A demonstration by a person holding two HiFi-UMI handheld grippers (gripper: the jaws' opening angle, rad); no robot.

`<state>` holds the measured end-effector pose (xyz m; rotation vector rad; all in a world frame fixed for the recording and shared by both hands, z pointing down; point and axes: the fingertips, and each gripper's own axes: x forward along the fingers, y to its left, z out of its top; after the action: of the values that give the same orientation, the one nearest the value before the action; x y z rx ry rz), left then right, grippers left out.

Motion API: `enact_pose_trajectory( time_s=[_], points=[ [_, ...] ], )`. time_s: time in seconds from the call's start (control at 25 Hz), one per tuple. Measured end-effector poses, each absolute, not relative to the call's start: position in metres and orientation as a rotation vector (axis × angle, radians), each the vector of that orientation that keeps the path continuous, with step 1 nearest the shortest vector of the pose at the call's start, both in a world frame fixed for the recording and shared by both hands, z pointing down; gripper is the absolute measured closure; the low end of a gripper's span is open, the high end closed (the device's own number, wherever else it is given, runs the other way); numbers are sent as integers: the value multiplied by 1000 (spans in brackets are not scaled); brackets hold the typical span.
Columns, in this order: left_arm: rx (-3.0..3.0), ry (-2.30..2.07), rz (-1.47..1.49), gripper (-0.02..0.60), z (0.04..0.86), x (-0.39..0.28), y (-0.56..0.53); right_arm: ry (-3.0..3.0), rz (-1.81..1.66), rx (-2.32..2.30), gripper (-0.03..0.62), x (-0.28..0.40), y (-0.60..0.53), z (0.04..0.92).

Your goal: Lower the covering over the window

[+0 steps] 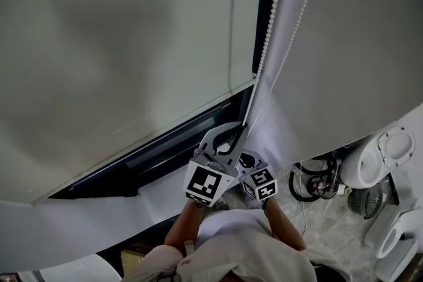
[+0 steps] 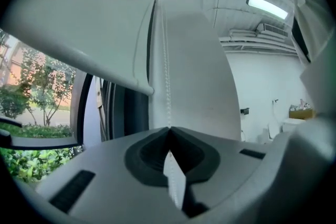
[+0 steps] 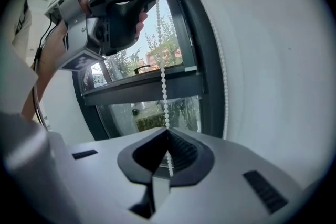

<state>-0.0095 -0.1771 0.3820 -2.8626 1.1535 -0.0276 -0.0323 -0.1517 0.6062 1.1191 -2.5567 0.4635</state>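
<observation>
Currently the left claw (image 2: 169,129) and right claw (image 3: 168,132) are both clenched on the bead chain (image 3: 163,78). Tugging the wrong strand would likely raise the blind (image 2: 79,13), and the beads might slip.

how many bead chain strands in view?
2. The gripped strand runs through the right claw up to the left claw, both shut on it. The free strand hangs to its right, beside the window frame. Their tops are out of view.

Open air beside bead chain (image 1: 269,10); window frame (image 1: 172,142) behind.
</observation>
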Motion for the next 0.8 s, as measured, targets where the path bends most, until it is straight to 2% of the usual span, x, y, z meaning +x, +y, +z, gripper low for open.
enact_pose_trajectory(
  time_s=[0.6, 0.8],
  points=[
    [-2906, 1225, -146, 568, 440, -3, -183, -2422, 510, 1054, 595, -28, -143, 659],
    [-2894, 1241, -174, 568, 452, -4, -184, -2424, 437, 1077, 587, -24, -138, 647]
  ],
)
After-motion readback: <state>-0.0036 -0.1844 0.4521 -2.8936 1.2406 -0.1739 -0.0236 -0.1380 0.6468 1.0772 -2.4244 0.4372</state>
